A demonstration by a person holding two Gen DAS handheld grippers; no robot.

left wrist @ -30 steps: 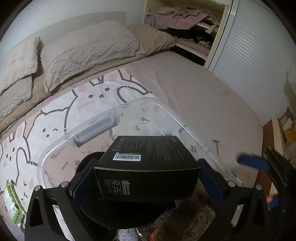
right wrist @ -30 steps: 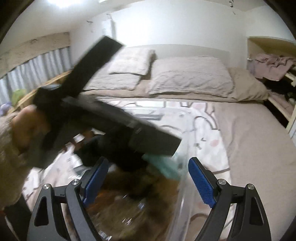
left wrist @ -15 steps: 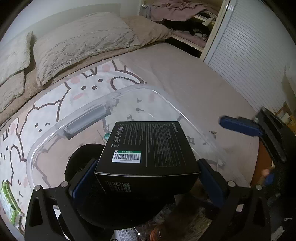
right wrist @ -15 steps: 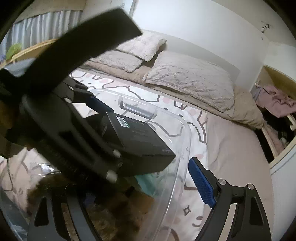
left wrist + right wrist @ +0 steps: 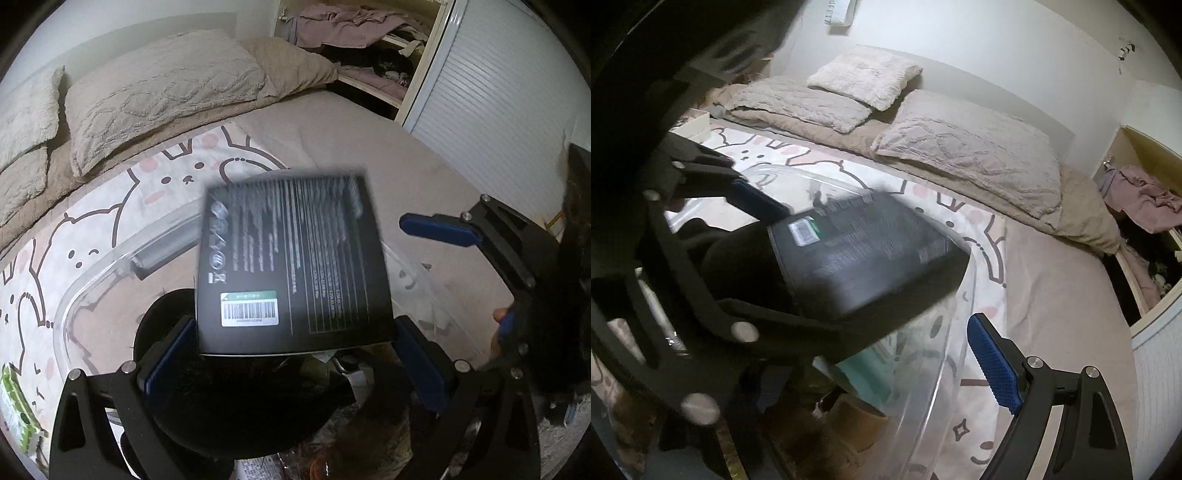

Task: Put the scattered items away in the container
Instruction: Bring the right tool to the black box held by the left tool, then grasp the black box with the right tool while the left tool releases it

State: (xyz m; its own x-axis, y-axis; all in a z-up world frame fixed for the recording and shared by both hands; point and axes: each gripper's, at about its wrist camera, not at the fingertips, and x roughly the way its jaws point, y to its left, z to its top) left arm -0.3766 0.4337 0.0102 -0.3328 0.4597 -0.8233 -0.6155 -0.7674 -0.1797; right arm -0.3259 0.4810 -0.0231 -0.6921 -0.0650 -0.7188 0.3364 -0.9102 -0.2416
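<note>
A black box (image 5: 291,258) with a barcode label sits between the blue pads of my left gripper (image 5: 291,365), which is shut on its near end. The box is blurred and tipped, printed face toward the camera, above the clear plastic container (image 5: 92,280). In the right wrist view the same box (image 5: 871,243) hangs over the container's rim (image 5: 964,295). My right gripper (image 5: 886,373) stands open with nothing in it, close beside the left one; its left finger is hidden behind the left gripper's frame. From the left wrist view, the right gripper (image 5: 476,277) is just right of the box.
The container rests on a bed with a cartoon-animal blanket (image 5: 110,206) and holds a black round object (image 5: 166,321), something brown and furry (image 5: 849,417) and a teal item (image 5: 864,373). A green packet (image 5: 18,417) lies left of it. Pillows (image 5: 159,92) are at the head, with a shelf of clothes (image 5: 351,26) beyond.
The box has tipped in the left gripper, turning its printed face to the camera. The right gripper has rolled and drawn closer to the left gripper at the container's rim.
</note>
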